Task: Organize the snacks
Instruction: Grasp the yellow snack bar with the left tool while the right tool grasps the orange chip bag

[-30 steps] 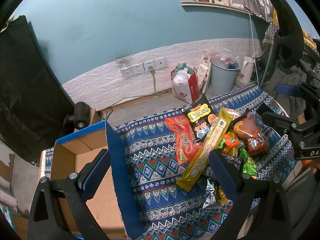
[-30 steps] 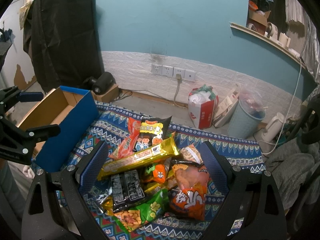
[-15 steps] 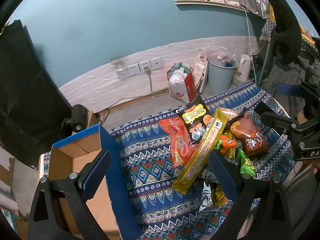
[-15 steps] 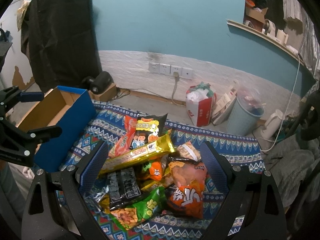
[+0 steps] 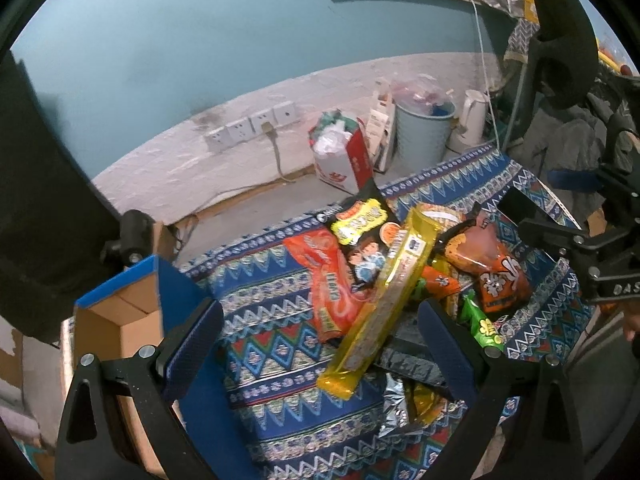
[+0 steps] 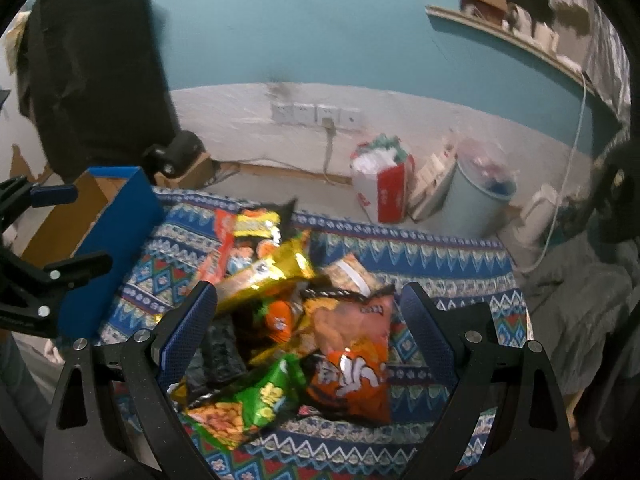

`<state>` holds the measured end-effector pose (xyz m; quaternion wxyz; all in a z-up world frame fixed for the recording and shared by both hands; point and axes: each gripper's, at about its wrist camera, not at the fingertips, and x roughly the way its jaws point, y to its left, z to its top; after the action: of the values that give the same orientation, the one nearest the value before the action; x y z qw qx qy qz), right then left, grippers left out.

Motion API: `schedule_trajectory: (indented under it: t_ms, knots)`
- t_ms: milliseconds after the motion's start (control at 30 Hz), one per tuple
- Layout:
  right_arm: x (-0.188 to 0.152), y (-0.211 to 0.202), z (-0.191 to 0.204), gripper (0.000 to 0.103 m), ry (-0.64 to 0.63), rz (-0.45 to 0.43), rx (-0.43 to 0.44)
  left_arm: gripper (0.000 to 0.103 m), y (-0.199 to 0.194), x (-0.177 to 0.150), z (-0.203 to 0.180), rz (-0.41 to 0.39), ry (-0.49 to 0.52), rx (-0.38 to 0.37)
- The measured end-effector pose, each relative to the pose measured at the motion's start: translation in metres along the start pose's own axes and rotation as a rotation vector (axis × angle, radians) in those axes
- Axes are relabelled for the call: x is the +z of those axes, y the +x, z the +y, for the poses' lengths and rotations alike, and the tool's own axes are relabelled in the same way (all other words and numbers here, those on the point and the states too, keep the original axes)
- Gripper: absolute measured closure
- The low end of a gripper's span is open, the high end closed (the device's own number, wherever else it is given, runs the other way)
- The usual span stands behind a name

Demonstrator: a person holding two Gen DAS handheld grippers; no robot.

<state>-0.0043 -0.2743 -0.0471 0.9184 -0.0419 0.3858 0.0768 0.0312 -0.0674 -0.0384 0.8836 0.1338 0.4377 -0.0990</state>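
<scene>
Nothing is sorted yet: the snacks (image 6: 288, 320) lie heaped mid-cloth (image 5: 280, 300), and the box (image 5: 120, 320) at its left edge looks empty. Left gripper (image 5: 316, 344) and right gripper (image 6: 308, 332) both gape, holding nothing.

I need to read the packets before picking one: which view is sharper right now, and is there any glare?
Left wrist view: sharp, the yellow bar and orange bag print readable; slight shine on the foil. Right wrist view: motion-blurred, the yellow bar smeared with glare, the green packet soft. Both bend straight lines at the edges, fisheye.
</scene>
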Motion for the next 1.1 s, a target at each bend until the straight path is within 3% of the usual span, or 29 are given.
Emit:
schedule_trajectory:
  t_ms: [300,467,533,800,1000,1100]
  knots:
    - [-0.019,0.045,-0.042,0.012,0.100,0.149,-0.028,0.004,0.051,0.002,-0.023,0.096,0.051,-0.047]
    - [-0.035,0.070,-0.056,0.012,0.130,0.233,-0.035,0.005,0.082,0.002,-0.024,0.138,0.025,-0.081]
    - [-0.041,0.081,-0.060,0.012,0.140,0.264,-0.038,0.014,0.092,0.002,-0.024,0.157,0.016,-0.098]
    - [-0.052,0.114,-0.062,0.012,0.157,0.352,0.001,0.015,0.124,-0.002,-0.036,0.222,0.037,-0.132]
    - [-0.063,0.138,-0.061,0.012,0.131,0.412,-0.020,0.015,0.142,-0.004,-0.046,0.249,0.083,-0.130]
    - [-0.067,0.147,-0.060,0.017,0.122,0.434,-0.015,0.026,0.150,-0.006,-0.047,0.262,0.085,-0.149]
